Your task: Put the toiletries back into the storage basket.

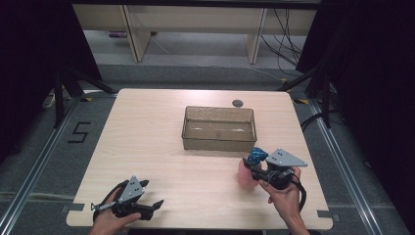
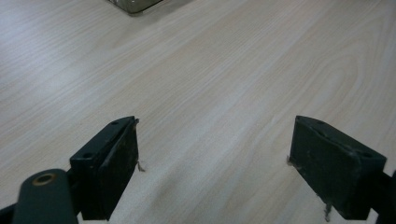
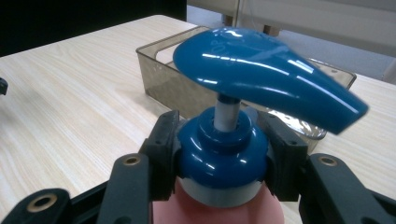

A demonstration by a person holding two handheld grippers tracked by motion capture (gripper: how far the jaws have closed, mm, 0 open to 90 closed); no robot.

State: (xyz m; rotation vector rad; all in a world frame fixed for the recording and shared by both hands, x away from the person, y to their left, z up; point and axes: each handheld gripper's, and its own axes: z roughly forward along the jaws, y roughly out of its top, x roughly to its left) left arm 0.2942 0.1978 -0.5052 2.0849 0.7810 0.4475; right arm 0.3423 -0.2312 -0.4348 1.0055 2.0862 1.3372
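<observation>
Jaws of right gripper (image 3: 222,154) clamp the upright pump bottle (image 1: 247,174) (spout toward the bin (image 1: 219,128)); left gripper (image 2: 215,163) gapes empty.

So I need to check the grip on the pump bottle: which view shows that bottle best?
The right gripper view: the pump bottle is close up, the right gripper clamped on its blue collar under the pump head. The high view shows it small, pink with a blue top, near the clear bin. The left gripper view shows bare table.
</observation>
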